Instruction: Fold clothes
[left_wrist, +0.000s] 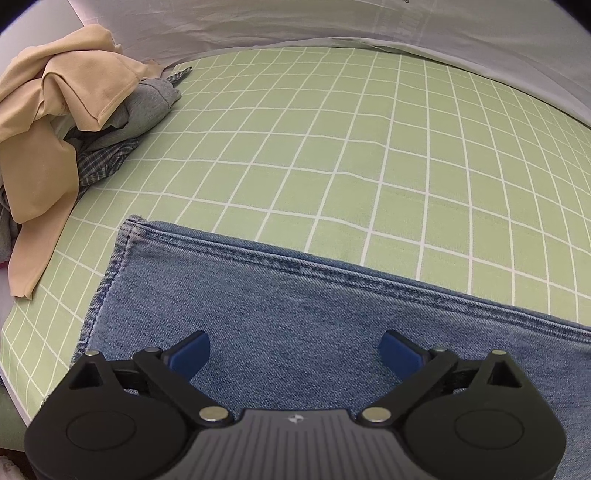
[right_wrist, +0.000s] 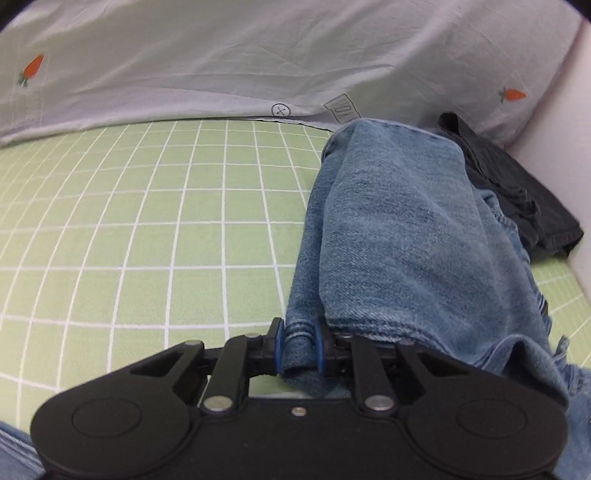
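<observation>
Blue jeans lie flat on the green checked sheet, hem edge at the left. My left gripper is open just above the denim, blue pads spread wide, holding nothing. In the right wrist view my right gripper is shut on a bunched fold of the jeans, which drape up and away to the right over the sheet.
A pile of clothes, tan, grey and plaid, sits at the left of the bed. A dark garment lies at the right by a white wall. A white quilt with carrot prints runs along the back.
</observation>
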